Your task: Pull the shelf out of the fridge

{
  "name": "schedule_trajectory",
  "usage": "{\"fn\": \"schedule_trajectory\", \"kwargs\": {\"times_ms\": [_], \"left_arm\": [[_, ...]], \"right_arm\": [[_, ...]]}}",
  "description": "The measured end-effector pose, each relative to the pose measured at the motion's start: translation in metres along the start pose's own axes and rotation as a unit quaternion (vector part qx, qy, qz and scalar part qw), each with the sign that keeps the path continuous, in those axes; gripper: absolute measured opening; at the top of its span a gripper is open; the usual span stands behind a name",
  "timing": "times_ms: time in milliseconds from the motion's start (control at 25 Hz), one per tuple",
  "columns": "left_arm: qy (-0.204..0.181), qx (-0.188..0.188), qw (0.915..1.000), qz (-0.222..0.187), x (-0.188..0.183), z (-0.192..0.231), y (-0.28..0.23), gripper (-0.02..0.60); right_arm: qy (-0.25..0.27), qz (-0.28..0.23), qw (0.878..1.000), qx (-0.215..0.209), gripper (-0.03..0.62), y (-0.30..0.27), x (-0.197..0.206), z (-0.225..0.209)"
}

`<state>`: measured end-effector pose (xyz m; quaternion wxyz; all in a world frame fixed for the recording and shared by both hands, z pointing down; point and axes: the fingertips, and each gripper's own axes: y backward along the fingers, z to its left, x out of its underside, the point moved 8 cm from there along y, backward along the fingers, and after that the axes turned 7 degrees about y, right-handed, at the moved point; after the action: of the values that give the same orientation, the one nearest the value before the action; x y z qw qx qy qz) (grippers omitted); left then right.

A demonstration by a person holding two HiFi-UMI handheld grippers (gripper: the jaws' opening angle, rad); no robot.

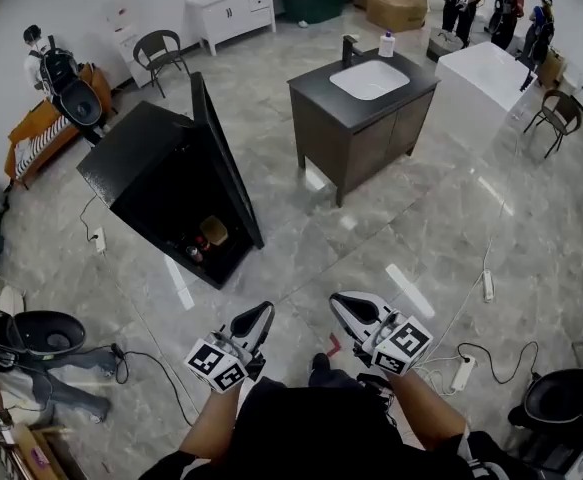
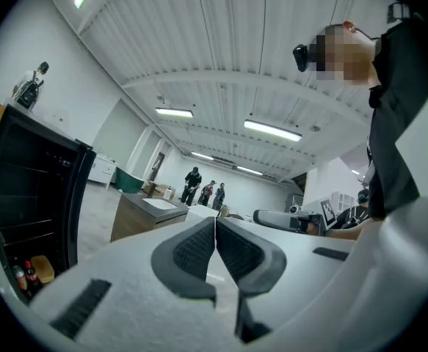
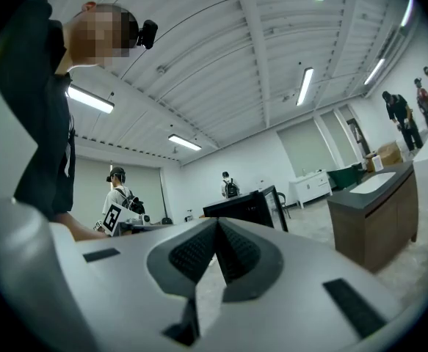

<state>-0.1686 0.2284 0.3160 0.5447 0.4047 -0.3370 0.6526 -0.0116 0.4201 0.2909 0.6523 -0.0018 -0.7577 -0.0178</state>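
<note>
A black fridge [image 1: 156, 168] stands on the floor ahead and to the left, its door [image 1: 226, 158] swung open. Bottles and a small tub [image 1: 207, 236] sit at its bottom. In the left gripper view the fridge [image 2: 30, 196] fills the left edge, and thin shelves [image 2: 26, 224] cross its dark inside. My left gripper [image 1: 265, 310] [image 2: 215, 222] is shut and empty, well short of the fridge. My right gripper [image 1: 337, 301] [image 3: 217, 222] is also shut and empty, beside the left one, with the fridge [image 3: 247, 207] far off in its view.
A dark vanity with a white basin [image 1: 366, 103] stands ahead on the right. Cables and power strips [image 1: 488, 286] lie on the floor. A black toilet [image 1: 43, 333] is at the near left, a chair [image 1: 161, 53] and several people further back.
</note>
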Motion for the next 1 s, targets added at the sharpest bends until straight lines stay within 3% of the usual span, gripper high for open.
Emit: {"fn": "schedule_trajectory", "kwargs": {"times_ms": [200,440,720,1000], "left_arm": [[0.008,-0.044,0.999,-0.001,-0.002,0.015,-0.003,0.023],[-0.003,-0.072,0.9971,-0.024,-0.019,0.034,-0.006,0.023],[0.049,-0.08,0.994,-0.055,-0.016,0.084,-0.022,0.023],[0.068,-0.08,0.99,-0.094,-0.043,0.14,-0.053,0.023]], "right_arm": [[-0.017,-0.002,0.999,-0.042,0.026,-0.026,0.008,-0.018],[-0.044,0.007,0.997,-0.063,0.026,-0.051,0.02,-0.039],[-0.043,0.027,0.996,-0.075,0.026,-0.094,0.014,-0.069],[-0.048,0.058,0.993,-0.092,0.026,-0.156,0.008,-0.107]]}}
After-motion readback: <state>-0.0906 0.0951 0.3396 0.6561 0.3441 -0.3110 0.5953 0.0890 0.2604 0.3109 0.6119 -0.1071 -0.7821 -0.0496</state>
